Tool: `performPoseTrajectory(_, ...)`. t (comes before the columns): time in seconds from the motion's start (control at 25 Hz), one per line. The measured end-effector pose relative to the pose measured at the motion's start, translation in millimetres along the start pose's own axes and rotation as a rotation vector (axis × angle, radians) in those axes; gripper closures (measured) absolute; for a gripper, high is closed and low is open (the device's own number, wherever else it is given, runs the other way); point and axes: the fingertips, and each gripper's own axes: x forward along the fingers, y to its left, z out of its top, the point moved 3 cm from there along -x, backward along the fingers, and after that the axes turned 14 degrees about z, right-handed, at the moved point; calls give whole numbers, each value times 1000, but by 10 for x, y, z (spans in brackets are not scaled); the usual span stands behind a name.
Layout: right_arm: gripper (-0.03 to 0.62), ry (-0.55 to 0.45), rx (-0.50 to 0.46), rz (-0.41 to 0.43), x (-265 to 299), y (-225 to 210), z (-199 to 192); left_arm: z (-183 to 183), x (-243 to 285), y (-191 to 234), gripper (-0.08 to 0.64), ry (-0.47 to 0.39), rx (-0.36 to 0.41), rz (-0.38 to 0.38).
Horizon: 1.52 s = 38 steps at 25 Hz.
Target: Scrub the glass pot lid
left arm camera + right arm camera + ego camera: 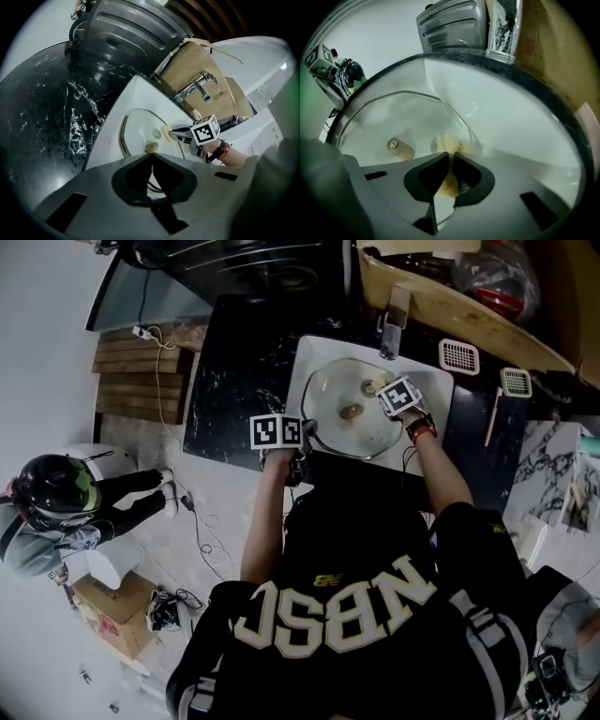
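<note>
The glass pot lid (349,411) lies tilted in the white sink (309,357), with its knob (352,412) near the middle. My left gripper (302,439) is at the lid's near-left rim and its jaws are shut on that rim. From the left gripper view, the lid (138,129) and its knob (151,148) sit just beyond my left gripper (151,158). My right gripper (382,397) is shut on a yellowish sponge (371,385) that presses on the lid's far side. In the right gripper view, the sponge (449,143) bulges past my right gripper (449,157) against the glass lid (389,117).
A faucet (394,320) stands behind the sink. Black marble counter (234,371) lies to the left, and a pink grid tray (459,355) to the right. A ribbed metal appliance (126,33) stands beyond the counter. A helmet (52,488) and a cardboard box (108,610) are on the floor at left.
</note>
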Motion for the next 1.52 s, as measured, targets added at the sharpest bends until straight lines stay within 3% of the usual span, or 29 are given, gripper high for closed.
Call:
performPoseTrajectory(0.12,551,114,1,-127,-199,-125,-273,-8,5,-18,541,0,8,-8)
performPoseTrajectory(0.24,551,170,4,-121,-264,-25,-425,-11,10,-39,541,-1,15,-16)
performPoseTrajectory(0.48,549,170,-135,55,-138,437,-392,-16,3,-59,541,-7,16,-29)
performPoseTrajectory(0.84,549,255,-175,191,-239,843,-607,-50,-9,-83,541,-14,14,-41)
performPoseTrajectory(1.32,548,185,-207,408,-142,1578,-422,-75,-53,-56,540,-19,-6,-50)
performPoseTrajectory(1.52,548,143,-238,423,-46,1730,-215,-71,-59,-39,541,-22,-15,-55)
